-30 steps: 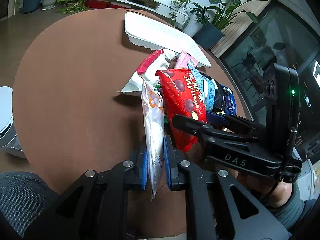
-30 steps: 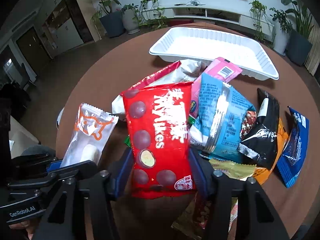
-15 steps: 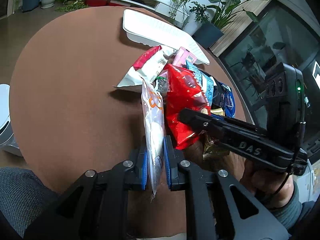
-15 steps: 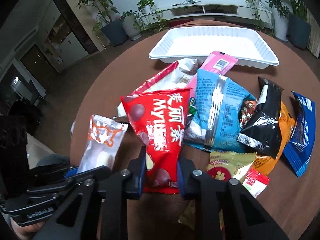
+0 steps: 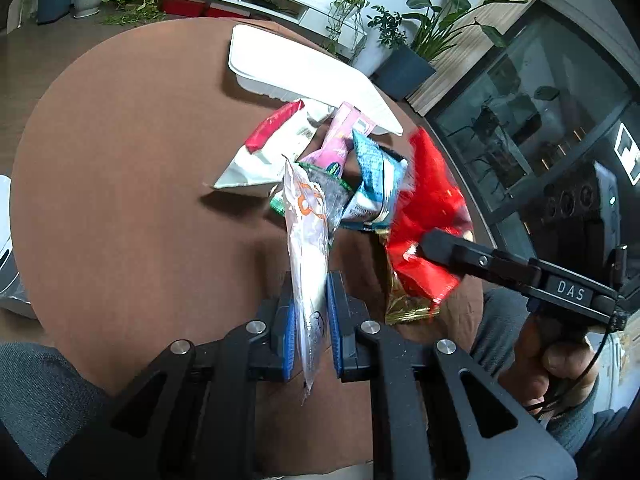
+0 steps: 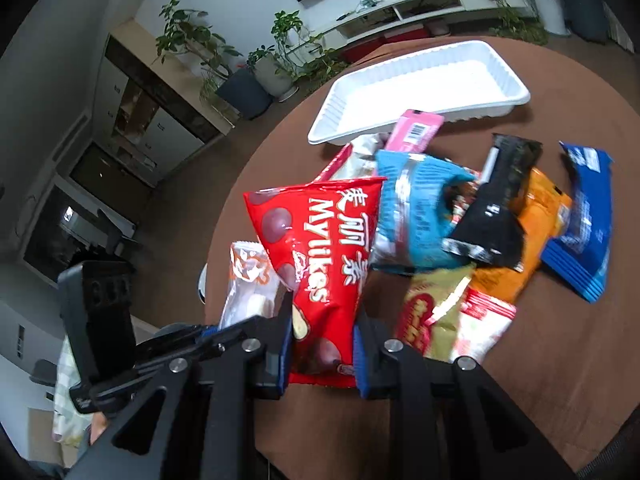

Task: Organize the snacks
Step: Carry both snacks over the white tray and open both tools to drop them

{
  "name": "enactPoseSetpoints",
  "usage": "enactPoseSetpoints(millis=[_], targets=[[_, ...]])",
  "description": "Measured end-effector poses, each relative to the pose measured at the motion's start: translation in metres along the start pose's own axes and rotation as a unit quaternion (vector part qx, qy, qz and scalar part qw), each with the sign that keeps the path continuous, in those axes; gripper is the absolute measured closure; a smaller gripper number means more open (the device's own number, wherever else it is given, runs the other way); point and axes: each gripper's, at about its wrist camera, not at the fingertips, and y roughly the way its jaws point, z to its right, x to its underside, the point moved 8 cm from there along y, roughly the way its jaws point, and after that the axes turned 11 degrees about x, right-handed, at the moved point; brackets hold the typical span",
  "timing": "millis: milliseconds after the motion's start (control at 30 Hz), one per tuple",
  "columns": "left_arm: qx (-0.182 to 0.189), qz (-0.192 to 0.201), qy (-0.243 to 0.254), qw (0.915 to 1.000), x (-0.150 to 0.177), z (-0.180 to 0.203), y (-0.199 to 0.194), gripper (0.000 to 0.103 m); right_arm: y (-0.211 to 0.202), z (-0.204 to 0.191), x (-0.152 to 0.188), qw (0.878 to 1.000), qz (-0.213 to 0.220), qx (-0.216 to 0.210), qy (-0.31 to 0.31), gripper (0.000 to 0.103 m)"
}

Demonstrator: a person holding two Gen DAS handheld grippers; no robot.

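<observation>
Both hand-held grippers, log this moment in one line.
left hand-held gripper: shut on clear packet | right hand-held gripper: shut on red bag | tray: empty

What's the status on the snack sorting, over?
Left gripper shut on clear snack packet. Right gripper shut on red Mylikes bag. White tray empty, path open.

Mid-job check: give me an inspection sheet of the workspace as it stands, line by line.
Surface: round brown table.
Job's things: empty white tray; red Mylikes bag and clear orange-print packet each lifted.
Clutter: pile of blue bag, black packet, orange packet, dark blue packet, pink packet.
Grippers: left gripper and right gripper, jaws shut on packets.
Cables: thin black cord at right hand.
Surroundings: potted plants, shelving.
</observation>
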Motion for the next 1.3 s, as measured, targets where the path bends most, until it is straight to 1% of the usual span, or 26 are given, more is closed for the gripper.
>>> enactPoseSetpoints(millis=[67,200,300,433,500,600,667,733,800,833,900,967,1033,1100,1133,1200,1300], targets=[[-0.002,0.004,0.000,1.0000,-0.005,-0.002,-0.002,0.091,-0.005,0.010,-0.003,1.000,0.001,-0.003,0.018,0.077],[-0.003,0.014,-0.007,0.9999,-0.015,-0.006,-0.007,0.091,-0.023,0.038,-0.013,0.999,0.019,0.001,0.050,0.077],[-0.007,0.027,-0.004,0.9996,-0.032,-0.009,-0.016,0.091,-0.038,0.065,-0.023,0.997,0.041,0.018,0.067,0.077],[-0.023,0.047,0.018,0.9985,-0.069,-0.012,-0.031,0.091,-0.063,0.111,-0.053,0.991,0.076,0.050,0.102,0.077],[-0.035,0.056,0.036,0.9972,-0.096,-0.011,-0.038,0.091,-0.073,0.129,-0.070,0.987,0.095,0.065,0.112,0.077],[-0.049,0.067,0.059,0.9948,-0.135,-0.011,-0.041,0.091,-0.090,0.157,-0.106,0.979,0.130,0.095,0.128,0.077],[-0.050,0.072,0.065,0.9940,-0.159,-0.011,-0.038,0.091,-0.094,0.165,-0.130,0.975,0.145,0.110,0.130,0.077],[-0.052,0.074,0.068,0.9936,-0.183,-0.012,-0.034,0.091,-0.092,0.162,-0.157,0.974,0.153,0.115,0.119,0.077],[-0.058,0.072,0.072,0.9930,-0.206,-0.013,-0.024,0.091,-0.082,0.150,-0.179,0.977,0.153,0.110,0.100,0.077],[-0.060,0.065,0.074,0.9933,-0.216,-0.013,-0.015,0.091,-0.073,0.140,-0.192,0.979,0.150,0.108,0.086,0.077],[-0.063,0.059,0.075,0.9934,-0.233,-0.014,-0.002,0.091,-0.057,0.127,-0.210,0.983,0.141,0.100,0.066,0.077],[-0.070,0.049,0.077,0.9934,-0.247,-0.017,0.014,0.091,-0.033,0.112,-0.227,0.988,0.122,0.089,0.044,0.077],[-0.070,0.034,0.076,0.9941,-0.258,-0.021,0.035,0.091,-0.010,0.100,-0.237,0.991,0.105,0.083,0.026,0.077],[-0.077,0.027,0.082,0.9932,-0.267,-0.024,0.055,0.091,0.016,0.088,-0.242,0.994,0.083,0.075,0.006,0.077],[-0.075,0.020,0.083,0.9936,-0.270,-0.027,0.066,0.091,0.030,0.082,-0.243,0.995,0.071,0.073,0.001,0.077],[-0.074,0.009,0.084,0.9936,-0.273,-0.028,0.089,0.091,0.052,0.079,-0.241,0.996,0.050,0.075,-0.008,0.077],[-0.086,-0.015,0.090,0.9921,-0.274,-0.035,0.122,0.091,0.082,0.080,-0.236,0.996,0.024,0.088,-0.011,0.077]])
